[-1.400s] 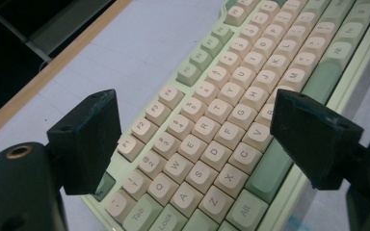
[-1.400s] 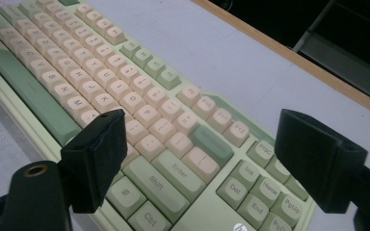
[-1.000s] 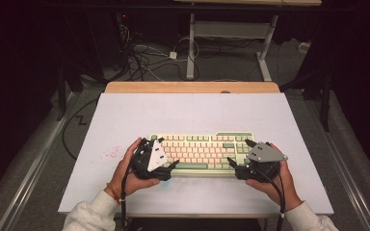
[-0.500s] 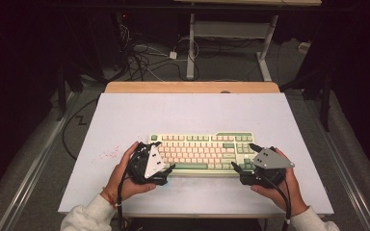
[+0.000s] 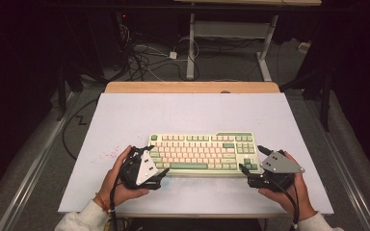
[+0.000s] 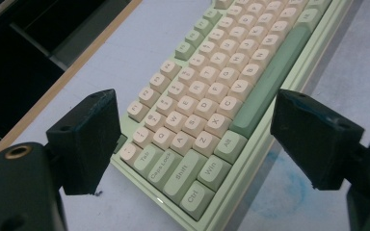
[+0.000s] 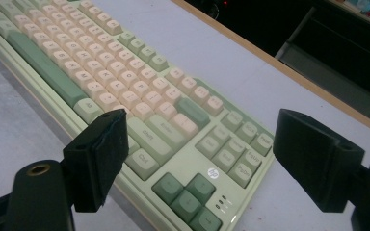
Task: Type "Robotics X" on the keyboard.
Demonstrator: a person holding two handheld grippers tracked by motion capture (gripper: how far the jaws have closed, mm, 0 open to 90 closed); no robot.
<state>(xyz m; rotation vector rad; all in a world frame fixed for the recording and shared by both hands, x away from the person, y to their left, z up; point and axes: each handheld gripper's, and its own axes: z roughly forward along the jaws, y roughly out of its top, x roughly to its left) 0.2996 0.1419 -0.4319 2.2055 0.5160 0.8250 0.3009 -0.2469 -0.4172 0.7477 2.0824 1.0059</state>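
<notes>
Keyboard lies flat on the white table, a bit toward the near edge from centre, long side running 9 to 3 o'clock in the high view. Cream keys w/ green mods, spacebar along the near edge.

My left gripper sits at the kbd's 9 o'clock end, near corner. Jaws spread wide, gripping nothing. In the left gripper view the Ctrl/Shift/Tab corner lies between my two jaws, one jaw out over the table at the kbd's far side, the other off the near edge above a faint blue smudge. Can't tell if either pad touches the case.

My right gripper is at the 3 o'clock end, also by the near corner. Jaws wide apart, nothing held. In the right gripper view the arrow cluster and nav keys sit between the jaws; one jaw hangs over the bottom row at about 9 o'clock, the other is off the end over bare table at 3 o'clock.

Table's far rim is a wooden strip.
</notes>
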